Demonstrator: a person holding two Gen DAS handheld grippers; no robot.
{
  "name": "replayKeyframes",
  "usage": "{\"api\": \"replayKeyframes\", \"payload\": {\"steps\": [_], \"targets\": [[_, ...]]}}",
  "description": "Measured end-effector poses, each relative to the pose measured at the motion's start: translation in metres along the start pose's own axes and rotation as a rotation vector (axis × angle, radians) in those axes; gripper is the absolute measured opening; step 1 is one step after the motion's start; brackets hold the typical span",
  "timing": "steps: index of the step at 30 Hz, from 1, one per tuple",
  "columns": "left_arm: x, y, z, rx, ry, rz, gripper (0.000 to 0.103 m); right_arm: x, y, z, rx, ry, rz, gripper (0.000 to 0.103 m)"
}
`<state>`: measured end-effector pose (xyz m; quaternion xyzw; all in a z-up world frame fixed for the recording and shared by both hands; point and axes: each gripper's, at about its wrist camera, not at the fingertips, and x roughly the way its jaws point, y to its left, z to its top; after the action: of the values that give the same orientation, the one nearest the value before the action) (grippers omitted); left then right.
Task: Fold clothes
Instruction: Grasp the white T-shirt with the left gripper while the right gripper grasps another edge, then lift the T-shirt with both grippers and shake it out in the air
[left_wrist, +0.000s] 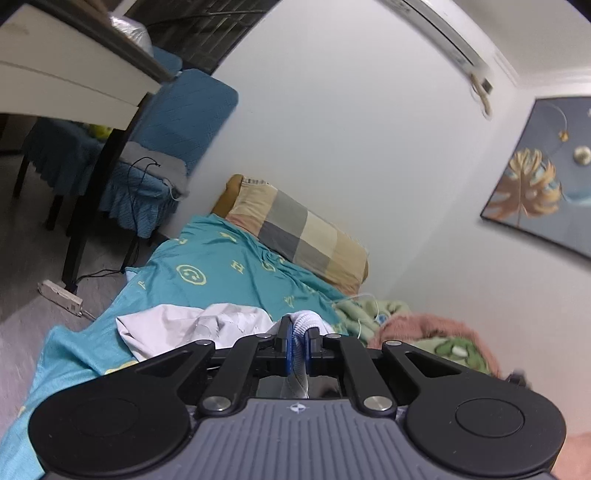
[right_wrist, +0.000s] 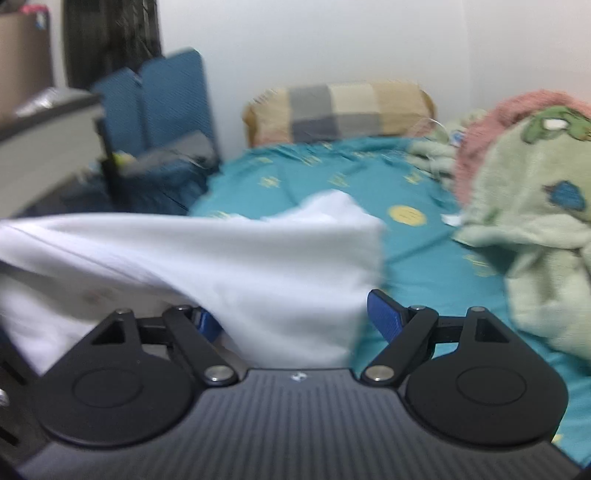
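The white shirt (right_wrist: 229, 266) is being pinched at its ribbed collar by the left gripper (left_wrist: 297, 338); the right gripper (right_wrist: 295, 317) jaws are being held apart around cloth, and should be closed before lifting above the bed (left_wrist: 221, 266).

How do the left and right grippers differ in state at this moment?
The left gripper has its jaws closed on a ribbed edge of the white garment; the right gripper has its jaws wide apart, with cloth draped between them. The left view is sharp, the right view blurred. Both are over the teal bedsheet.
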<state>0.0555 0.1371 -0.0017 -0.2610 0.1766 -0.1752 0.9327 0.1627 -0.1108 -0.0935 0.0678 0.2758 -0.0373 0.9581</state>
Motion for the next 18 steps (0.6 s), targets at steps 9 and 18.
{"api": "replayKeyframes", "payload": {"steps": [9, 18], "targets": [[0.008, -0.022, -0.01, 0.065, 0.046, -0.056, 0.006, -0.046, -0.063, 0.035, -0.083, -0.082, -0.051, 0.081], [0.038, -0.043, -0.043, 0.186, 0.19, -0.006, 0.008, -0.03, -0.093, 0.025, -0.017, -0.115, 0.136, 0.015]]}}
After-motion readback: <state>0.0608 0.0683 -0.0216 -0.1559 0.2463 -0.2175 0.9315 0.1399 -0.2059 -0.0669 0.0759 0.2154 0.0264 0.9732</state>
